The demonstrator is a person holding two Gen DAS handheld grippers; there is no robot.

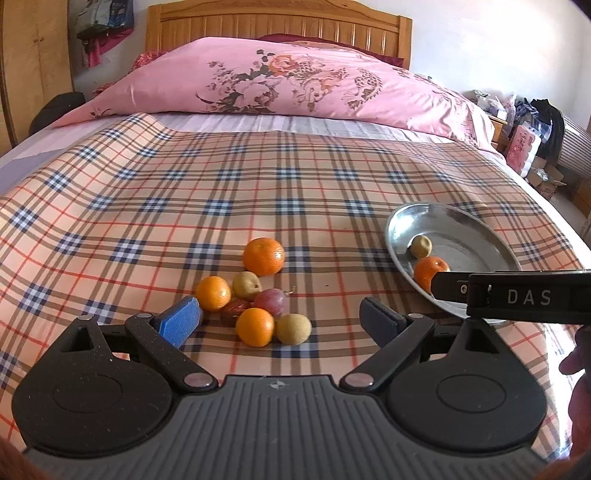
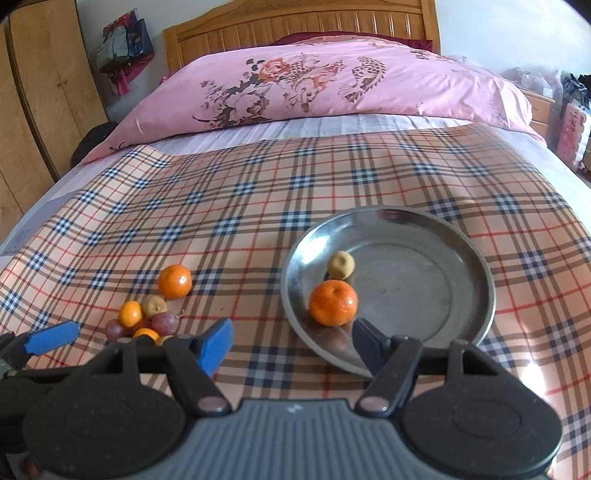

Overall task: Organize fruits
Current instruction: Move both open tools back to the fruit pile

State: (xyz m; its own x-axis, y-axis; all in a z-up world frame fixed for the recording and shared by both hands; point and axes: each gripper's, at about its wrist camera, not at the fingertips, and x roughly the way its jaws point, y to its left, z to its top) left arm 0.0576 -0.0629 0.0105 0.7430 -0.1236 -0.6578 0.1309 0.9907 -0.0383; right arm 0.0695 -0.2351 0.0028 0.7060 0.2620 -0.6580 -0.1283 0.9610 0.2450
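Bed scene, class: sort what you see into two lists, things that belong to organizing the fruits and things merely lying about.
Belongs to the job:
round silver metal plate
orange mandarin on the plate
small tan fruit on the plate
pile of loose fruits on the plaid cloth
left tongs, open
right tongs, open

Lying about:
pink floral quilt
wooden headboard
wooden wardrobe

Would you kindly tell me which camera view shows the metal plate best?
The right wrist view: the metal plate appears almost whole, holding an orange and a small yellowish fruit. In the left wrist view, the right gripper's body covers its near rim.
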